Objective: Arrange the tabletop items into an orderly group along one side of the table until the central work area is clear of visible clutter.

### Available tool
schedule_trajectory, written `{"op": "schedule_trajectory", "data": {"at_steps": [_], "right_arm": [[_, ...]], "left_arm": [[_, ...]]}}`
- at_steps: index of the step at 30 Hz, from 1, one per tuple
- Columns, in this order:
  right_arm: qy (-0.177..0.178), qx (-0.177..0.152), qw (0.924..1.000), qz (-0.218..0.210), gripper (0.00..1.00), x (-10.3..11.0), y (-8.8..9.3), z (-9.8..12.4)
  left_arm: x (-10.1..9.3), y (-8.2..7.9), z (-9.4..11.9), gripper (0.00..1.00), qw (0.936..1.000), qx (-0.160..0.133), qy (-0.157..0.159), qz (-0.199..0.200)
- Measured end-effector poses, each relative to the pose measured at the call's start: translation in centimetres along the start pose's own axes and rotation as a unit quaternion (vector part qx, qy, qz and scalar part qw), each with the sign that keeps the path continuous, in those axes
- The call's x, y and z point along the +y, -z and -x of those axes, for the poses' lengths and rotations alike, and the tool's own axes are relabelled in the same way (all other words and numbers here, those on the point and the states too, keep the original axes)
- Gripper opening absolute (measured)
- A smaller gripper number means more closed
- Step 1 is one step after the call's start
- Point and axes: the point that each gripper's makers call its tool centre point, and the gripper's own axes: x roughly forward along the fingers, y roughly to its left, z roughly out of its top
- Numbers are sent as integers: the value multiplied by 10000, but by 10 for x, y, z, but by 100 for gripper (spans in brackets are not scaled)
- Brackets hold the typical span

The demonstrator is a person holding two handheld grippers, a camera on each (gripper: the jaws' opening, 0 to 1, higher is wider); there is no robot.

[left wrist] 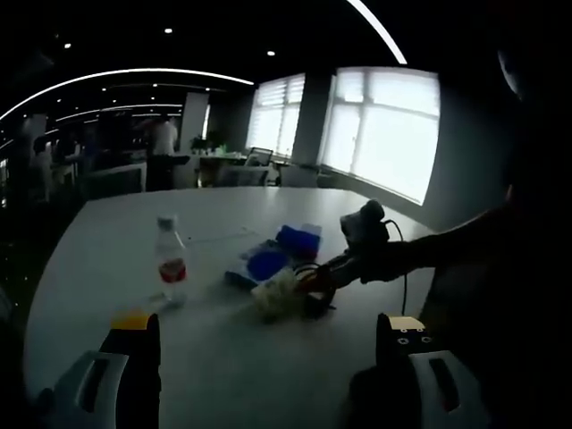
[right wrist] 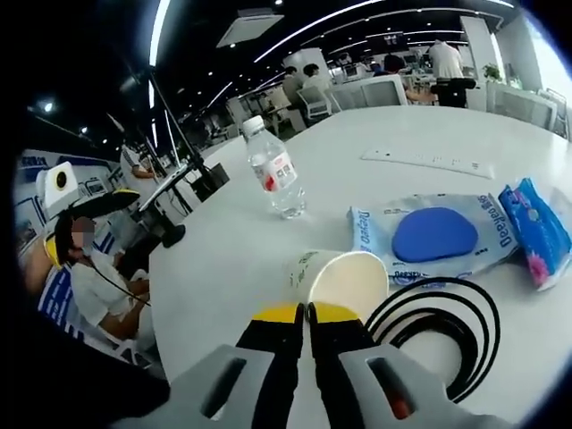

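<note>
Open-plan office, dim, with bright windows point(left wrist: 384, 134) and rows of desks behind; people sit and stand in the background. White table point(left wrist: 107, 241), large and mostly bare.

Landmark: paper cup point(right wrist: 344, 279), lying on its side with its mouth toward the right gripper view.

- Water bottle point(right wrist: 275, 179), upright, red label, stands beyond the cup and apart from it.
- Clear packet with a blue oval pad point(right wrist: 435, 234) lies flat just beside the cup, on its far side.
- Blue tissue pack point(right wrist: 538, 228) lies next to that packet, further from the cup.
- Black cable coil point(right wrist: 442, 326) lies near the cup, its loop close to the cup rim; cannot tell whether they touch.
- Flat white strip point(right wrist: 427, 162) lies well beyond the cup, alone on the table.

Right gripper point(right wrist: 308, 310): jaws pressed together with nothing between them, tips just short of the cup. In the left gripper view it reaches in at the cup and coil.

Left gripper point(left wrist: 268, 326): jaws spread wide, empty, held back from the cup over bare table.

Progress, as judged: early. Items sit in a loose cluster, not lined up along any edge. The cup is not upright, the coil is loose, and the bottle and strip stand apart. Nearly all the gathering and moving to one side is left to do.
</note>
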Motion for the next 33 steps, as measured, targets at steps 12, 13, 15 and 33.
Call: {"op": "schedule_trajectory", "data": {"at_steps": [12, 13, 15, 33], "right_arm": [[-25, -264, 9990, 358, 0, 8, -17, 11], [-20, -268, 9987, 439, 0, 8, -20, 13], [-8, -268, 9980, 564, 0, 6, -21, 13], [71, -244, 9846, 1728, 0, 25, -57, 26]], "left_arm": [[4, 2, 0, 100, 9999, 108, -47, -100], [4, 2, 0, 100, 9999, 104, -39, -94], [3, 2, -2, 100, 9999, 100, -14, -89], [-2, 6, -12, 100, 9995, 245, -46, -169]]}}
